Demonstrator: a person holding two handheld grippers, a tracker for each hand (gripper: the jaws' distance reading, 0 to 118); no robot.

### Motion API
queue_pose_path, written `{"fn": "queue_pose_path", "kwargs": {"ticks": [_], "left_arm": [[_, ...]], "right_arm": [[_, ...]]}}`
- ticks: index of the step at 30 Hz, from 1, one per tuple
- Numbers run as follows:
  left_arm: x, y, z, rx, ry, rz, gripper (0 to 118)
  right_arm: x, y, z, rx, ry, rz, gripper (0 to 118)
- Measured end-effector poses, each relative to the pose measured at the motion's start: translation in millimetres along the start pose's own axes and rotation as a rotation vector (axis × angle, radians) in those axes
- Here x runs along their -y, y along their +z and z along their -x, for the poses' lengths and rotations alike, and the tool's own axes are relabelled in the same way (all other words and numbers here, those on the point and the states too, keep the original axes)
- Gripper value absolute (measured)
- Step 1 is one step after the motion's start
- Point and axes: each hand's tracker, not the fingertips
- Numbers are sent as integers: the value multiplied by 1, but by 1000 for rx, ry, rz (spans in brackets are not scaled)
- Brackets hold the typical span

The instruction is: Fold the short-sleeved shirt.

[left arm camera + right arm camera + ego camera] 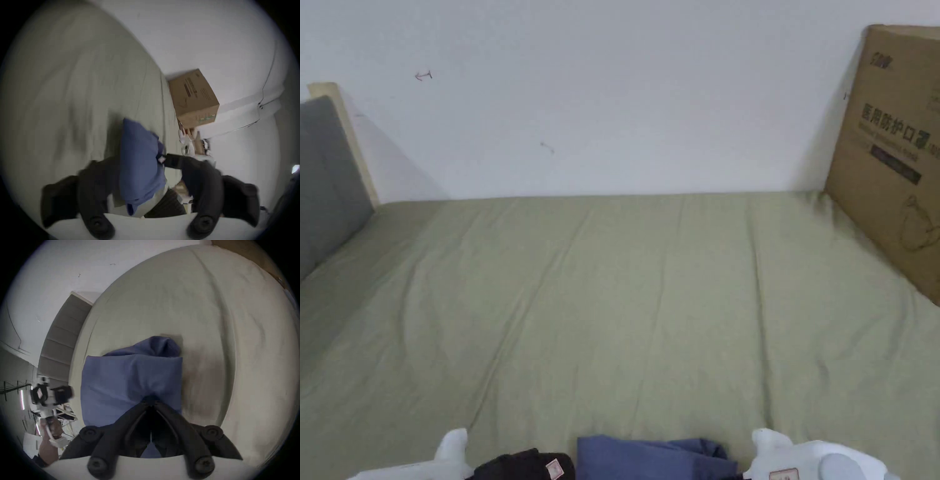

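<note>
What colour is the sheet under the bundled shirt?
Pale green sheet beneath the blue short-sleeved shirt; the head view shows it best.

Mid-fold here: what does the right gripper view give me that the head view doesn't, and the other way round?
Right gripper view: the right tongs shut on the near edge of the blue shirt, which lies folded with a loose bunch behind the fold. Head view: the printed face of the cardboard box and the bed's far edge meeting the wall. Both: the shirt, the green sheet and the grey headboard.
</note>
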Motion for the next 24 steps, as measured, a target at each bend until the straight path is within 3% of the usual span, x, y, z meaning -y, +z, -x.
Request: {"fn": "queue_pose_path", "kwargs": {"ticks": [2, 6, 8, 10, 11, 12, 13, 14, 16, 18, 24], "left_arm": [[1, -21, 25, 48, 56, 69, 103], [9, -73, 62, 208, 220, 151, 104], [11, -98, 57, 398, 258, 147, 104], [15, -124, 52, 404, 260, 177, 102], [15, -131, 51, 388, 210, 196, 92], [12, -131, 51, 346, 147, 179, 66], [10, -130, 54, 258, 103, 161, 22], [12, -126, 60, 84, 57, 158, 22], [16, -121, 49, 228, 116, 146, 22], [12, -111, 36, 89, 43, 154, 22], [-14, -27, -11, 66, -85, 54, 22]], "right_arm": [[1, 1, -5, -27, -19, -4, 0], [3, 1, -13, -65, -54, -3, 0], [3, 0, -16, -81, -75, -4, 0], [4, 0, -19, -93, -101, -5, 0], [4, 0, -19, -97, -113, -5, 0], [4, 0, -20, -102, -124, -5, 0], [4, 0, -22, -104, -133, -6, 0], [4, 1, -23, -109, -142, -6, 0], [5, 2, -22, -118, -151, 0, 0], [7, 9, -17, -108, -138, -10, 0], [17, 49, 15, -11, 29, -64, 0]]}}
